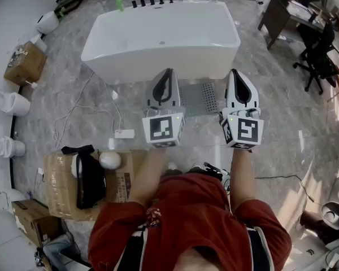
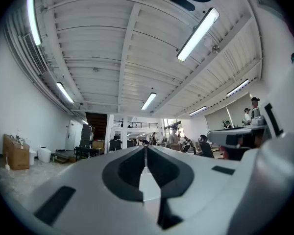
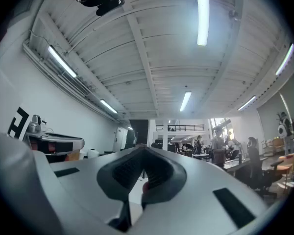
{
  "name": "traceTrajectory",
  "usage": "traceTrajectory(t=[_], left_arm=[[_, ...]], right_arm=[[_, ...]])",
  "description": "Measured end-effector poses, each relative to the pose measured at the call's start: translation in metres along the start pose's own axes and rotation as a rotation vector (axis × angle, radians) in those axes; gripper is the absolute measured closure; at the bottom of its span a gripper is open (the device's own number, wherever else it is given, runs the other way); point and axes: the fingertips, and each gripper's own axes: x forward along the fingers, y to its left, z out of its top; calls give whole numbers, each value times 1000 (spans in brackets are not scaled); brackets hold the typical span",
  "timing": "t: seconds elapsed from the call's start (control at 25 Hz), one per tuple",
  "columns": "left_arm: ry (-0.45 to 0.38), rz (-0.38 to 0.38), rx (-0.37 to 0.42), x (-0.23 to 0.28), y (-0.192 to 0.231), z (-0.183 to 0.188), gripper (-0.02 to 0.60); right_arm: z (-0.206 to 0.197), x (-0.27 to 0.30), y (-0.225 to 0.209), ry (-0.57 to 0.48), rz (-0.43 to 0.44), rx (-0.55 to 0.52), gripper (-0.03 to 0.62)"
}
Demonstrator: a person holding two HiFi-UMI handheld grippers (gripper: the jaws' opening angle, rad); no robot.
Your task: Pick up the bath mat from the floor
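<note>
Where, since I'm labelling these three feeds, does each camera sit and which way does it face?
Head view: on the person's head, looking steeply down at the bathtub and the bath mat on the floor; shows the red shirt, forearms, left gripper and right gripper.
Left gripper view: on the left gripper, facing slightly upward across the hall; its shut jaws fill the bottom.
Right gripper view: on the right gripper, facing likewise; shut jaws below.
Shared: both gripper views show the ceiling lights and the hall, not the mat.

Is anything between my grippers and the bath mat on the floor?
Nothing visible. The grey perforated bath mat lies uncovered on the floor before the white bathtub; the left gripper and right gripper, both shut and empty, flank it.
</note>
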Motion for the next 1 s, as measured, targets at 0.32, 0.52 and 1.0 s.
traceTrajectory(t=[0.32, 0.52, 1.0], left_arm=[[18, 27, 19, 12, -17, -15, 561], [27, 19, 24, 18, -34, -19, 563], [45, 15, 17, 36, -66, -28, 561]], right_arm=[[-10, 0, -25, 10, -8, 26, 583], [-15, -3, -37, 6, -1, 53, 583], [-34, -9, -76, 32, -5, 84, 583]])
